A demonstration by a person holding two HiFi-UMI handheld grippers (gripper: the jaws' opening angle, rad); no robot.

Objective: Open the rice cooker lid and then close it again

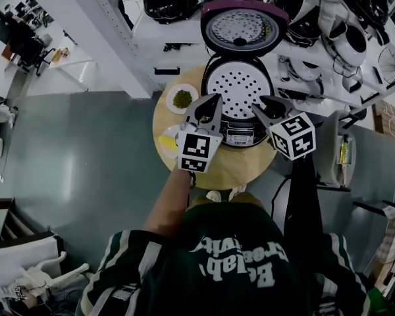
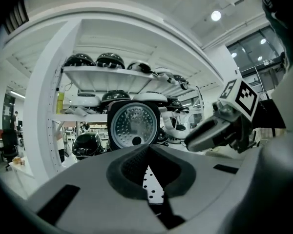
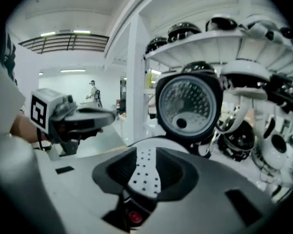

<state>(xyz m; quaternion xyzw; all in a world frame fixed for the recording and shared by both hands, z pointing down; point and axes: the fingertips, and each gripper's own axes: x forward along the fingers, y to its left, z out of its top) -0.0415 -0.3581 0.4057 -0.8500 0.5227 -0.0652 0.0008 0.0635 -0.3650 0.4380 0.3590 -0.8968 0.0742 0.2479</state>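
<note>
1. The dark rice cooker with a silver front panel (image 1: 240, 133) sits at the back of the round wooden counter (image 1: 230, 166), below shelves crowded with other cookers.
2. Its purple-rimmed round lid (image 1: 243, 26) stands fully open, its metal inner face towards me.
3. I judge the lid to be stiff, hinged at the back and probably sprung. I would press its top rim forward and down until the latch catches, rather than pinch it.
4. The glossy shell looks slippery. The body may slide on the wood, so a steadying touch at the front could help.
5. The pot holds a white perforated steaming tray (image 1: 238, 83), with nothing lying on it.
6. To its left, a small white dish (image 1: 182, 99) holds green bits I cannot identify.
7. My left tongs (image 1: 216, 99) hover before the cooker, tips drawn together, holding nothing.
8. My right tongs (image 1: 263, 102) hover alongside, spread wide and empty.
</note>
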